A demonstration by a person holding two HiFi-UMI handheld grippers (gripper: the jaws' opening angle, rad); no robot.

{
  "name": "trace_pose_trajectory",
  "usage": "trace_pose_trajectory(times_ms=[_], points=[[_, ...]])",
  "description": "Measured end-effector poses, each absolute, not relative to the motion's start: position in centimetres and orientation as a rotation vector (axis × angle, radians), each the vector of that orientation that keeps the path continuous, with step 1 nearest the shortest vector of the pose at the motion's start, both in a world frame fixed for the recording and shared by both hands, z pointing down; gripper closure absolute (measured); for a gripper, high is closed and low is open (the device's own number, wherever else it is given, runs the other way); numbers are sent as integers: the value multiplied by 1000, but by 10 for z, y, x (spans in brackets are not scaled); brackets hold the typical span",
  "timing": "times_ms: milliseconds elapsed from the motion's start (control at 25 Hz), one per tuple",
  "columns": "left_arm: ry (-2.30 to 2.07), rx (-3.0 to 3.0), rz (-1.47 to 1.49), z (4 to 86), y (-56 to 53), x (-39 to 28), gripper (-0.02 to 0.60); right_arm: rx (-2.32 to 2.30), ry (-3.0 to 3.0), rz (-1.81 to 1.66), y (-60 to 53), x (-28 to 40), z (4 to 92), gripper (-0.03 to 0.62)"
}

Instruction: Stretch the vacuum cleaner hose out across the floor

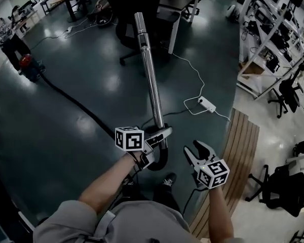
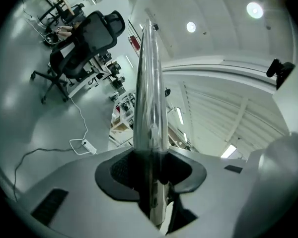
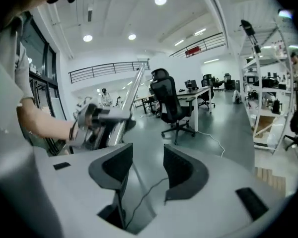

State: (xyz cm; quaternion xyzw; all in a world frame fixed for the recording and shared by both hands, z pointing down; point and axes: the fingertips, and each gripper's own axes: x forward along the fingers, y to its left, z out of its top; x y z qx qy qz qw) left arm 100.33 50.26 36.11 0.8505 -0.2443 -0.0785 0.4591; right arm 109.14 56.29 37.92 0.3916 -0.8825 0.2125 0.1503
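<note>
left gripper (image 1: 161, 134) jaws clenched on the stiff, slick metal tube (image 1: 151, 75); right gripper (image 1: 193, 152) jaws apart, empty. hose (image 1: 76, 104) probably limp and light: hold at the tube.

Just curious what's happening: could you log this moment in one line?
left claw: shut on metal tube | right claw: open, empty | hose: curving across floor to red vacuum
</note>
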Motion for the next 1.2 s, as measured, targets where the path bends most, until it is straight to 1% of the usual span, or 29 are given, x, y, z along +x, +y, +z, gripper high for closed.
trace_pose_trajectory(times_ms=[80, 200, 280, 480, 560, 640, 720, 800, 1080, 1120, 1160, 1200], points=[[-578, 2092, -95, 384, 508, 1031, 430, 1128, -2578, 618, 537, 1104, 356, 415], [-563, 2110, 77, 422, 520, 1073, 430, 1055, -2593, 718, 506, 1106, 352, 343], [-540, 2126, 184, 445, 528, 1102, 430, 1028, -2572, 835, 486, 1110, 364, 324], [-481, 2104, 303, 482, 543, 1162, 431, 1125, -2494, 1248, 449, 1144, 407, 324], [-479, 2092, 321, 489, 543, 1178, 431, 1197, -2447, 1325, 442, 1165, 424, 324], [-472, 2083, 360, 497, 543, 1187, 434, 1242, -2393, 1394, 439, 1185, 441, 328], [-453, 2077, 416, 507, 545, 1194, 434, 1286, -2326, 1521, 440, 1201, 455, 396], [-424, 2064, 466, 519, 548, 1203, 436, 1347, -2264, 1638, 442, 1213, 467, 412], [-330, 2105, 639, 587, 541, 1228, 430, 1512, -2097, 1783, 441, 1252, 524, 429], [-328, 2106, 650, 598, 538, 1227, 395, 1535, -2074, 1789, 441, 1257, 535, 430], [-333, 2102, 654, 608, 535, 1224, 337, 1562, -2048, 1784, 442, 1262, 548, 431], [-343, 2095, 655, 619, 531, 1218, 295, 1589, -2020, 1770, 443, 1269, 561, 432]])
